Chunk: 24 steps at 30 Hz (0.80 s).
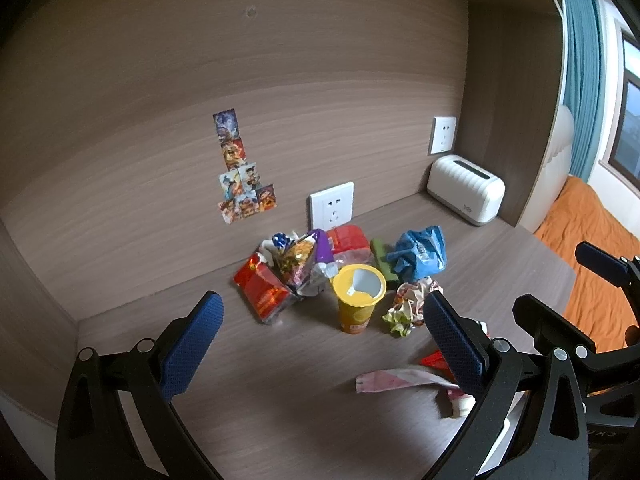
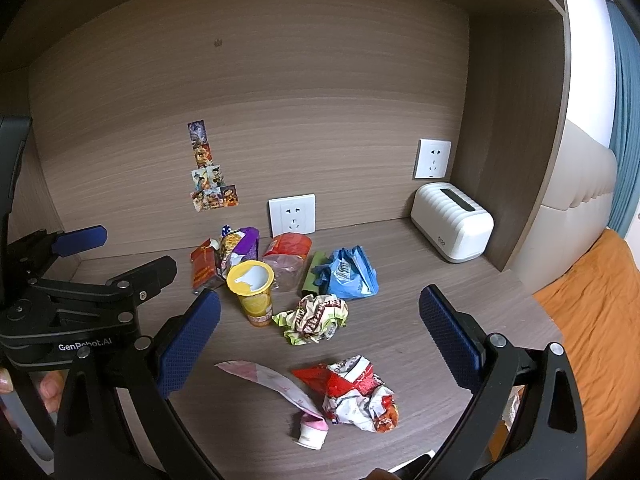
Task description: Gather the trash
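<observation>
Trash lies on a brown wooden desk (image 1: pixel 280 380). A yellow cup (image 1: pixel 357 300) (image 2: pixel 253 294) stands upright mid-desk. Behind it lie a red pack (image 1: pixel 262 292), a purple snack bag (image 1: pixel 308 260), a red-orange bag (image 2: pixel 289 250) and a crumpled blue bag (image 1: pixel 420 254) (image 2: pixel 348 272). A crumpled green-and-cream wrapper (image 2: pixel 314 318) (image 1: pixel 410 306) lies right of the cup. Nearer lie a pink pouch (image 2: pixel 280 390) (image 1: pixel 396 380) and a crumpled red-and-white wrapper (image 2: pixel 356 392). My left gripper (image 1: pixel 320 344) is open and empty above the desk front. My right gripper (image 2: pixel 320 340) is open and empty above the near wrappers.
A white ribbed box (image 1: pixel 466 194) (image 2: pixel 452 222) stands in the back right corner. Two wall sockets (image 2: pixel 292 216) (image 2: pixel 433 159) and stickers (image 2: pixel 208 172) are on the back panel. An orange bed (image 2: pixel 600 340) lies right of the desk edge.
</observation>
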Each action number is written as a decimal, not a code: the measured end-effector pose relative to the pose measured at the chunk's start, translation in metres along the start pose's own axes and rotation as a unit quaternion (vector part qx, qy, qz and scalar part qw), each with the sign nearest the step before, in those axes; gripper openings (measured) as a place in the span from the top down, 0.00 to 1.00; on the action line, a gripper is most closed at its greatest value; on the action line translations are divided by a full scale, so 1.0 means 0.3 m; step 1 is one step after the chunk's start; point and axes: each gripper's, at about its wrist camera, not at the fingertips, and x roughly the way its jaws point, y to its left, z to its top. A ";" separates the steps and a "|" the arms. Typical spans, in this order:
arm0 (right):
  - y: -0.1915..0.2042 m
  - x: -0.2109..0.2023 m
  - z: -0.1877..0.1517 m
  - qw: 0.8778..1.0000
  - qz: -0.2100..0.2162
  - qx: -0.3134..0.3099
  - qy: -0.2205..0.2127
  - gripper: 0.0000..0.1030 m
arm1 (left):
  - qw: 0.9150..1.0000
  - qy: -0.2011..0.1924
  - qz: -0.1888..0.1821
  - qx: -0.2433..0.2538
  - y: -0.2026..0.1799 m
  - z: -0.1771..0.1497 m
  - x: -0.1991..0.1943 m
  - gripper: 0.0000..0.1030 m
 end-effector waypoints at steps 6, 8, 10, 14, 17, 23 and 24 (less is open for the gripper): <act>0.011 0.024 0.009 1.000 0.003 0.002 0.004 0.04 | 1.000 0.004 0.000 -0.003 0.025 0.008 0.028 0.04; 0.015 0.033 0.015 1.000 0.003 0.002 0.005 0.04 | 1.000 0.006 -0.003 -0.005 0.034 0.010 0.037 0.04; 0.022 0.042 0.019 1.000 0.003 0.001 0.007 0.04 | 1.000 0.009 -0.004 -0.008 0.046 0.013 0.049 0.04; 0.034 0.062 0.026 1.000 0.005 -0.001 0.012 0.04 | 1.000 0.011 -0.004 -0.006 0.063 0.018 0.070 0.05; 0.056 0.102 0.029 1.000 0.005 -0.013 0.019 0.04 | 1.000 0.014 -0.001 -0.010 0.088 0.017 0.096 0.05; 0.116 0.211 0.018 0.998 0.019 -0.028 0.046 0.04 | 0.998 0.043 -0.005 -0.052 0.179 0.020 0.196 0.05; 0.127 0.233 0.014 0.998 0.022 -0.029 0.050 0.04 | 0.997 0.048 -0.005 -0.058 0.193 0.019 0.219 0.05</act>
